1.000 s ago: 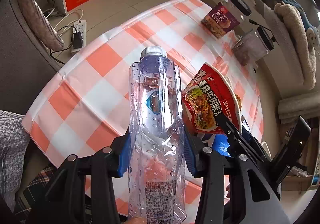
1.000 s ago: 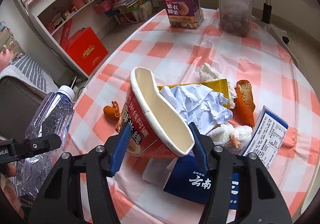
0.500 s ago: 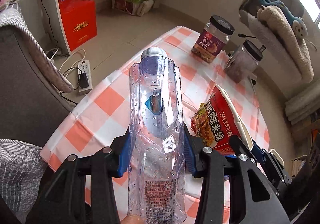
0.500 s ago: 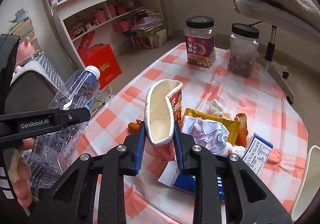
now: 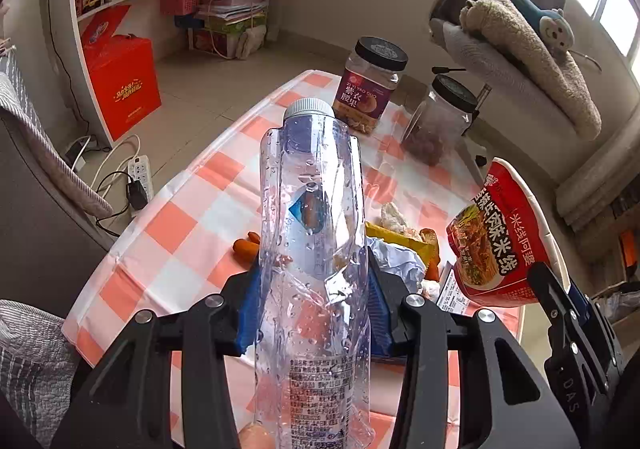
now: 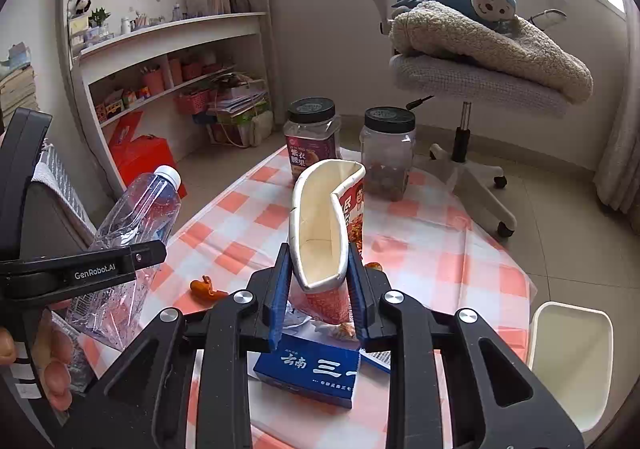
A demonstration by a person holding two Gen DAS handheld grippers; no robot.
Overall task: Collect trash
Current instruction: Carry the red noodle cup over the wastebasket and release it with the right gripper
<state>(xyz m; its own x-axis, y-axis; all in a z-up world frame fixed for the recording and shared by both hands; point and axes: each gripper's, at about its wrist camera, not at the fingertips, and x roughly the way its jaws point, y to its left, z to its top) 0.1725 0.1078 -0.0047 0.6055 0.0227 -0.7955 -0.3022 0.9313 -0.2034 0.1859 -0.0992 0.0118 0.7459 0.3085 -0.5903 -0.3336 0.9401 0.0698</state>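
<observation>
My left gripper is shut on a crushed clear plastic bottle with a white cap, held above the checked table. The bottle also shows in the right wrist view. My right gripper is shut on a squashed red noodle cup, lifted above the table; the cup also shows in the left wrist view. Below lie crumpled white paper, a yellow wrapper, orange peel and a blue box.
Two black-lidded jars stand at the table's far end. An office chair with a blanket and plush toy stands behind. A red box and power strip lie on the floor left. A white chair is at right.
Both grippers have risen and tilted up with their loads. The table now lies lower and farther, and more of the room shows.
</observation>
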